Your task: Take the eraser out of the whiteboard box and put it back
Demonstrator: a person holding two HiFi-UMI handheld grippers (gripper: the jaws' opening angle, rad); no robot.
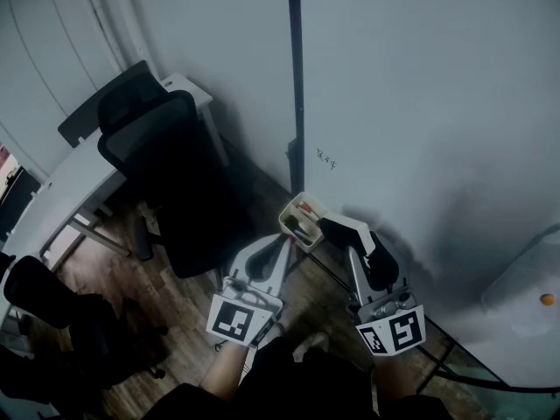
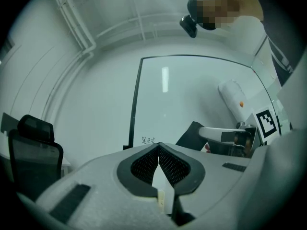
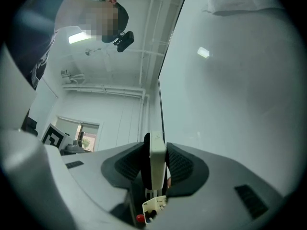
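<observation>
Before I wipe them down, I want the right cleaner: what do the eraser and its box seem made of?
Eraser: a smooth white shell, probably hard plastic, with a matte black layer beside it, likely felt. Box: cream, smooth thin walls, probably moulded plastic; too dim to be sure.

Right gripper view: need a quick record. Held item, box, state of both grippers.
right gripper: shut on the white-backed black felt eraser
eraser position: outside the box, held edge-on in front of the white whiteboard
cream open-top box: at the whiteboard's lower edge, red and dark marker caps showing inside
left gripper: shut, nothing between its jaws
</observation>
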